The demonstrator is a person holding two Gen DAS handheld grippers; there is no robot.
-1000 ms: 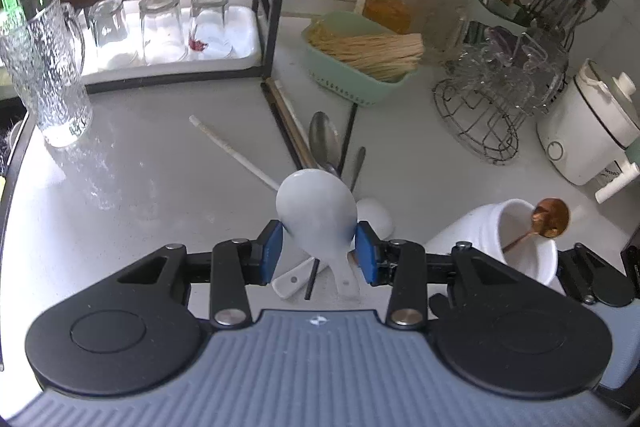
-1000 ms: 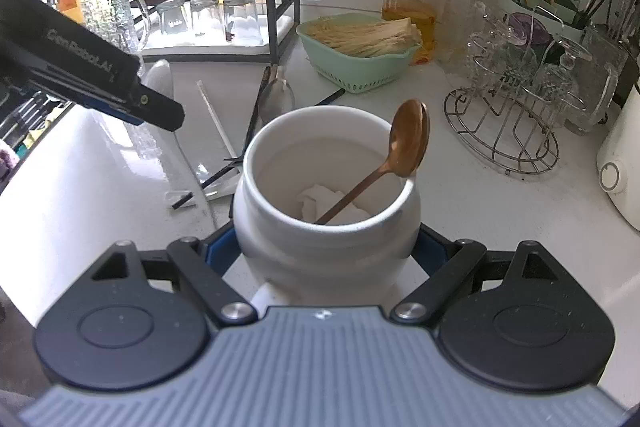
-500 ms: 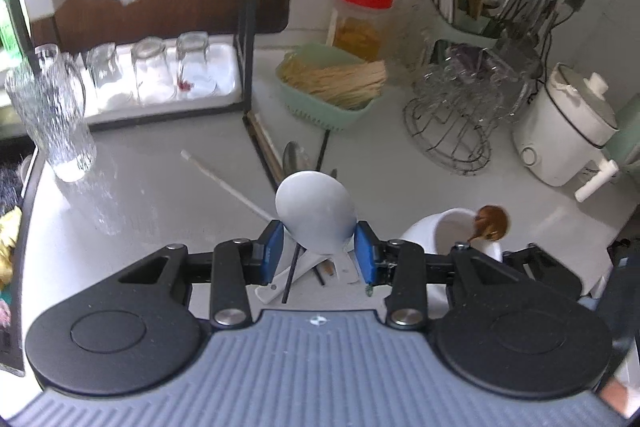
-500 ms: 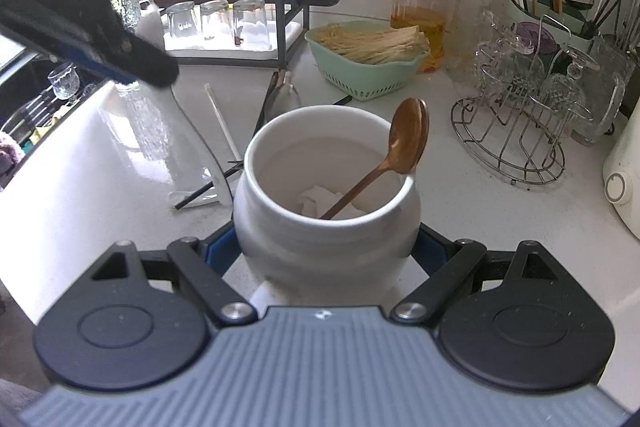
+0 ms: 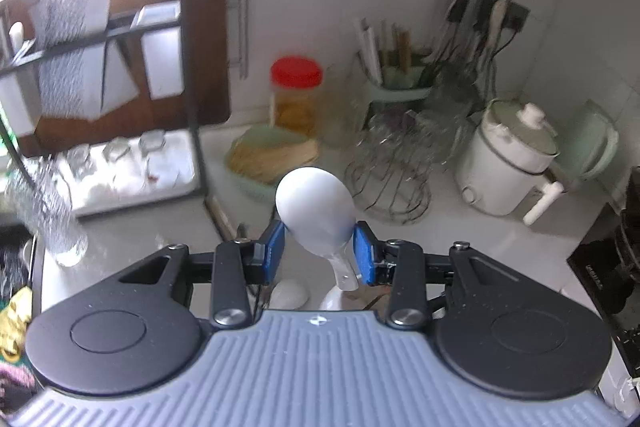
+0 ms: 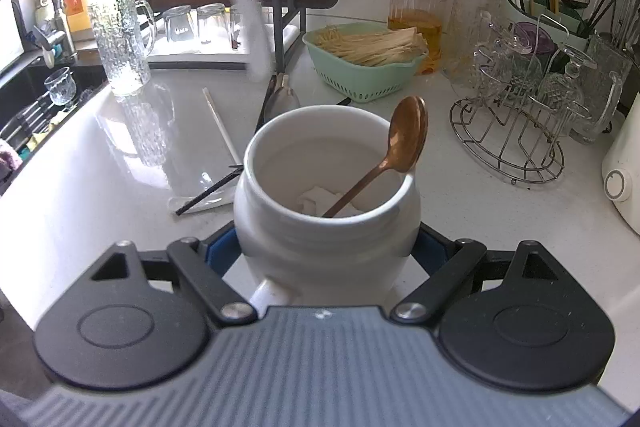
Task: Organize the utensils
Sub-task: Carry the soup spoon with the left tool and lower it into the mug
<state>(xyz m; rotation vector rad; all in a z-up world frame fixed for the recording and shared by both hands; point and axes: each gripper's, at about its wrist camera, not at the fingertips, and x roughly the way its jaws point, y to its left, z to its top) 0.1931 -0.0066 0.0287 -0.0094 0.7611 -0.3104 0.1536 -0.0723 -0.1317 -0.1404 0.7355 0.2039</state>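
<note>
Counter (image 6: 460, 195): white and glossy; its near-left edge curves toward a dark sink (image 6: 36, 107) at the left, and a wide bare stretch lies between that edge and the jar.
Left gripper (image 5: 319, 247): blue pads pinch the lower bowl of a white ceramic spoon (image 5: 316, 207), bowl up and handle hanging down between the fingers, raised well above the counter.
Right gripper (image 6: 326, 251): jaws spread wide and clamped on the sides of a white ceramic jar (image 6: 326, 223) that stands on the counter.
Jar contents: a copper spoon (image 6: 406, 139) leans on the far-right rim, bowl up; something white lies at the bottom.
Loose utensils: a white chopstick (image 6: 222, 125), a black chopstick (image 6: 208, 195) and a metal spoon (image 6: 282, 99) lie just left of and behind the jar.
Crowded side: a green basket (image 6: 366, 67), a red-lidded jar (image 6: 418, 3) and a wire glass rack (image 6: 516, 123) fill the back right.
Back left: a glass pitcher (image 6: 122, 47) stands near the sink edge, beside a tray of upturned glasses (image 6: 200, 23).
</note>
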